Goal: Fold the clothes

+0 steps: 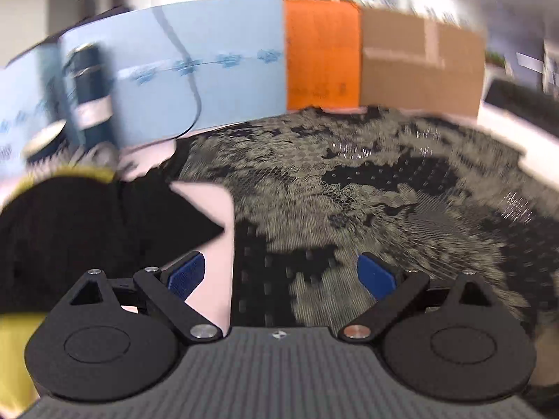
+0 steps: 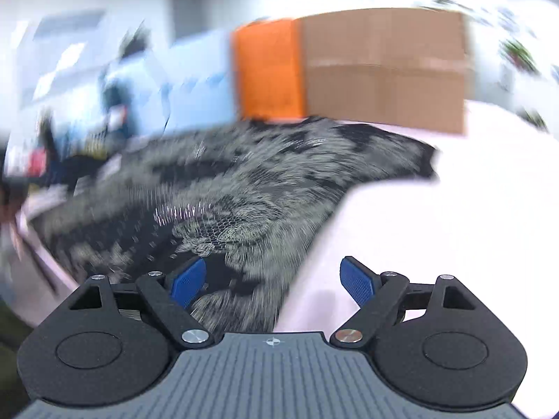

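Both grippers, left (image 1: 282, 276) and right (image 2: 272, 281), are gaping wide, holding nothing, over a patterned garment (image 1: 349, 188) lying on the pink table (image 2: 454, 209). Behind are sitting an orange box (image 1: 321, 56) and a cardboard box (image 1: 419, 66); any writing is blurring beyond reading.

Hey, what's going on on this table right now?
A person is folding clothes with two handheld grippers. A black and beige patterned garment lies spread on the pale table. The left gripper and right gripper are both open above it, holding nothing. The pictures are blurred by motion.
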A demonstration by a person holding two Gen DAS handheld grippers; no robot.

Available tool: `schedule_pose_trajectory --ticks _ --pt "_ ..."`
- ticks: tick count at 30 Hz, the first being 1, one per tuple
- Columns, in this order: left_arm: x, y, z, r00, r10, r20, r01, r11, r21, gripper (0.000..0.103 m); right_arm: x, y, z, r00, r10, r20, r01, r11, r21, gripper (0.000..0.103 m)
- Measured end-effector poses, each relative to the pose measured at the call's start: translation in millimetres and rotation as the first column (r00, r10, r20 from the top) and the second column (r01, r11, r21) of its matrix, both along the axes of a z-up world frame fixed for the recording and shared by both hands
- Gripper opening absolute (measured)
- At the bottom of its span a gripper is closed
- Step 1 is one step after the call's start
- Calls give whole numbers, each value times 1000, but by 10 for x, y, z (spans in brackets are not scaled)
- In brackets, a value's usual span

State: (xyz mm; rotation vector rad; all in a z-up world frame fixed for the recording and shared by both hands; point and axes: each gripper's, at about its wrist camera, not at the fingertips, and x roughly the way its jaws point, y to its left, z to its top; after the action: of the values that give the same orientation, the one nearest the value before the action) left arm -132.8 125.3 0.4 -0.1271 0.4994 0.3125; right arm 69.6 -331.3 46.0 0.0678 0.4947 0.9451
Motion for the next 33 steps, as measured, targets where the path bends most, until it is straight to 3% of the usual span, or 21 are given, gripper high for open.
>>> schedule_pose_trajectory --ticks 2,4,7,8,10,11,16,19,23,28,33 --pt "-279 -65 -178 997 54 63 -50 997 -59 94 -146 -260 -175 997 -68 -27 72 981 180 91" --pt "-484 -212 -349 982 120 145 -116 993 -32 94 -239 -417 -470 986 -131 -107 162 913 374 93" --pt "-541 -523 -444 966 164 198 -182 980 77 96 -408 -571 -871 963 -185 -197 269 713 647 93" --pt "-515 -602 -446 968 152 197 -174 980 99 103 -453 -572 -972 955 -194 -222 295 646 704 93" --pt "-457 -691 -407 980 80 184 -100 990 99 103 -502 -538 -1106 948 -184 -260 318 552 771 94" --pt "-442 -722 -385 982 56 180 -74 993 94 103 -515 -515 -1146 949 -163 -271 316 530 787 94" --pt "-441 -782 -380 981 93 169 -104 993 59 103 -592 -519 -1090 959 -143 -246 283 581 763 96" --pt "-529 -777 -366 966 164 200 -178 982 55 103 -628 -528 -1115 961 -126 -246 272 579 769 98" --pt "-731 -599 -368 944 255 208 -251 967 -46 103 -633 -568 -1108 963 -123 -241 267 576 773 98" --pt "-914 -656 -483 953 269 142 -283 955 88 103 -642 -581 -1117 960 -123 -253 277 577 769 98" --pt "-1011 -727 -569 957 250 149 -277 937 211 103 -648 -542 -1039 960 -142 -243 278 617 736 98"
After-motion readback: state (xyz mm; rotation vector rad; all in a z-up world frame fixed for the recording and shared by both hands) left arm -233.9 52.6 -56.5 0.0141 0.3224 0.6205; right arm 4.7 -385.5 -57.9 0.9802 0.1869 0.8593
